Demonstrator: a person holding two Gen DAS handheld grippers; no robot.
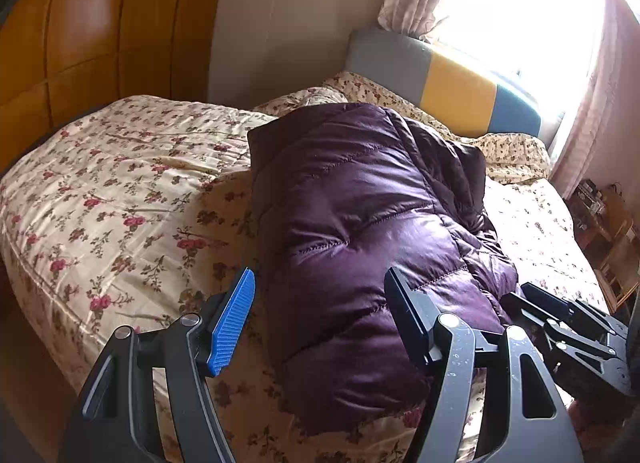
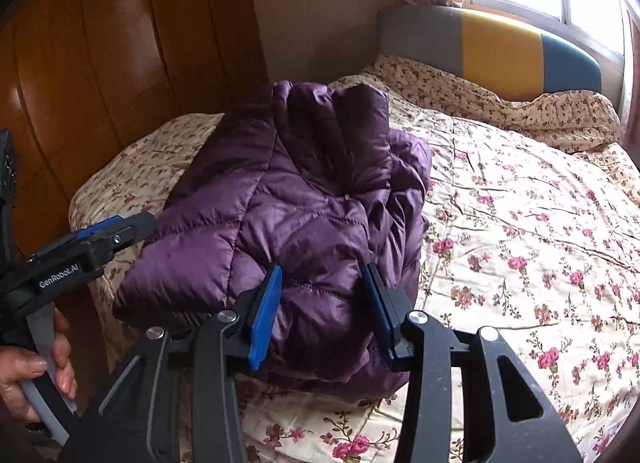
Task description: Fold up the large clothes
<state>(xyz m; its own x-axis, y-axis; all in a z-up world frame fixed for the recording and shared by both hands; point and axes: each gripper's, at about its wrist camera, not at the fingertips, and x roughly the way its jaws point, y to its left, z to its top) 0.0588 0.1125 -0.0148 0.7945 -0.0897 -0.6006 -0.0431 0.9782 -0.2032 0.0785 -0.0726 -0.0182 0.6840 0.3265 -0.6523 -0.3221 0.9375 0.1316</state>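
The folded purple quilted down jacket (image 2: 296, 223) lies on the floral cream bedspread (image 2: 520, 231), near the bed's left side. Your right gripper (image 2: 322, 315) has its blue pads around the jacket's near edge, and the puffed fabric fills the gap. Your left gripper (image 1: 320, 303) stands wide open above the jacket and holds nothing.

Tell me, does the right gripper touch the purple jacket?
Touching. The right wrist view shows purple jacket fabric bunched against both pads of the right gripper.
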